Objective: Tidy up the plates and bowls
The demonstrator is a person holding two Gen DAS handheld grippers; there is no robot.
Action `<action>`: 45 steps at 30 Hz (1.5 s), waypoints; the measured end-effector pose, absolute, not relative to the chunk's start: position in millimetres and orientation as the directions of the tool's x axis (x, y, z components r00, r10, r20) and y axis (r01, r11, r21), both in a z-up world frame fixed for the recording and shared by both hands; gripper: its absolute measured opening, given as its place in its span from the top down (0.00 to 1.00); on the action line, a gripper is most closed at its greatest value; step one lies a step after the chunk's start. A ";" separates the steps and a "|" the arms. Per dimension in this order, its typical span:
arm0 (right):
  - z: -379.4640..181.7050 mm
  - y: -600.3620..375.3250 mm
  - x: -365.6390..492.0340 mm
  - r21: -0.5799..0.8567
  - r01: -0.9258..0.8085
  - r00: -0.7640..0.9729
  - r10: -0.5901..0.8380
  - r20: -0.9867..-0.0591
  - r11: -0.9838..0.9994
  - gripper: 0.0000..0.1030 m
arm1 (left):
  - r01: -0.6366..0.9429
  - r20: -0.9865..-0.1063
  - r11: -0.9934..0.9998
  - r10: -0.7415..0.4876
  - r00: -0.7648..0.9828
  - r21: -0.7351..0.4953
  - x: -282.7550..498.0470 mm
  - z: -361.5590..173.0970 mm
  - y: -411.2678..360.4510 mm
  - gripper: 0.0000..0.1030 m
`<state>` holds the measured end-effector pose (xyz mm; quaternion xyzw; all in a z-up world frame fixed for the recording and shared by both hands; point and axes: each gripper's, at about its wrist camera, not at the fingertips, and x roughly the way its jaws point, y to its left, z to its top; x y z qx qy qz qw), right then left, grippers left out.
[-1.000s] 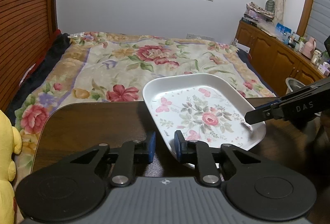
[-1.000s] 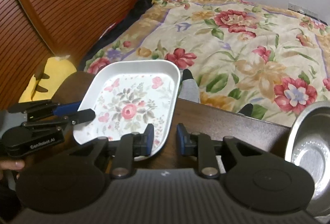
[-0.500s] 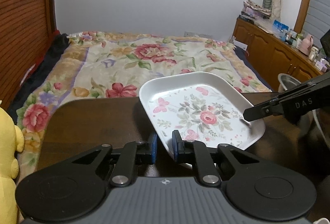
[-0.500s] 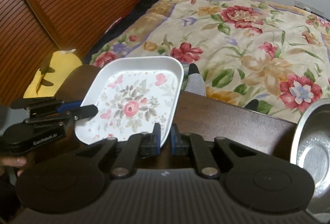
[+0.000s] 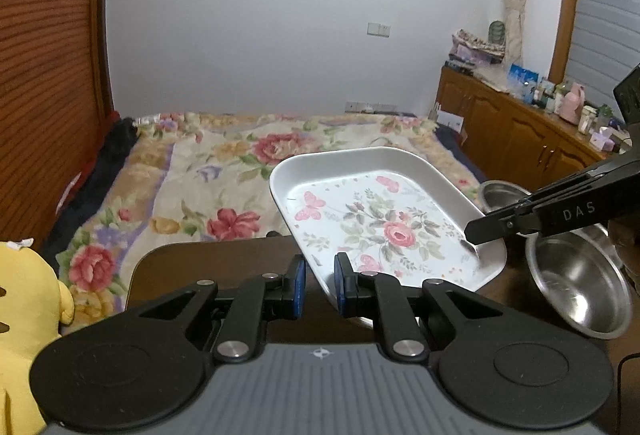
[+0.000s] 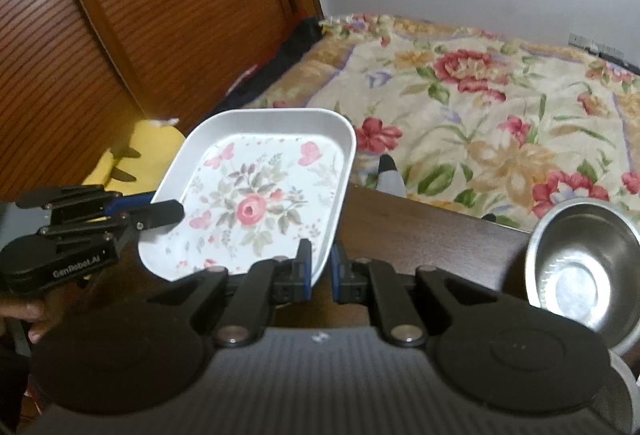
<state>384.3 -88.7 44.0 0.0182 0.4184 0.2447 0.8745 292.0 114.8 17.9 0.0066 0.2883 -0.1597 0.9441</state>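
Item one: my left gripper (image 5: 319, 285), blue-padded fingers clamped on the near rim of the floral tray (image 5: 384, 223), one pad inside the rim and one outside. In the right wrist view the same left gripper (image 6: 176, 209) comes in from the tray's left side, its upper finger lying over the tray's edge

Item two: my right gripper (image 6: 319, 267), fingers closed on the tray's (image 6: 256, 195) right-hand wall near its near corner, the white rim pinched between the blue pads. From the left wrist view the right gripper (image 5: 474, 235) reaches in at the tray's far right corner, black finger marked DAS resting on the rim

Item three: the floral tray itself, white, rectangular with rounded corners, printed with a pink rose, leaves and butterflies. I hold it by both sides, tilted, its far end raised above the dark wooden table (image 5: 208, 263) and projecting over the table's far edge

Item four: a steel bowl (image 5: 576, 279), just right of the tray, on the table, tipped toward me with its open side showing. A second steel bowl (image 5: 502, 195) sits behind it, right of the tray, partly hidden by my right gripper

Item five: a bed with flowered quilt (image 5: 224, 171), beyond the tray

Item six: a yellow plush toy (image 5: 24, 295), well left of the tray, beside the table's left edge
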 end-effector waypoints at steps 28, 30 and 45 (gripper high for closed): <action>99.3 -111.3 269.1 0.160 -0.434 0.632 0.427 -0.647 0.886 0.89 | 0.390 -0.483 0.921 -0.341 0.806 0.002 185.7 66.4 101.6 0.83; 100.7 -112.2 265.0 0.159 -0.435 0.635 0.427 -0.643 0.886 0.89 | 0.394 -0.479 0.919 -0.344 0.808 0.006 182.4 68.5 102.9 0.83; 97.2 -118.7 231.2 0.158 -0.451 0.629 0.438 -0.643 0.879 0.89 | 0.411 -0.480 0.911 -0.375 0.794 -0.032 154.4 61.8 102.9 0.83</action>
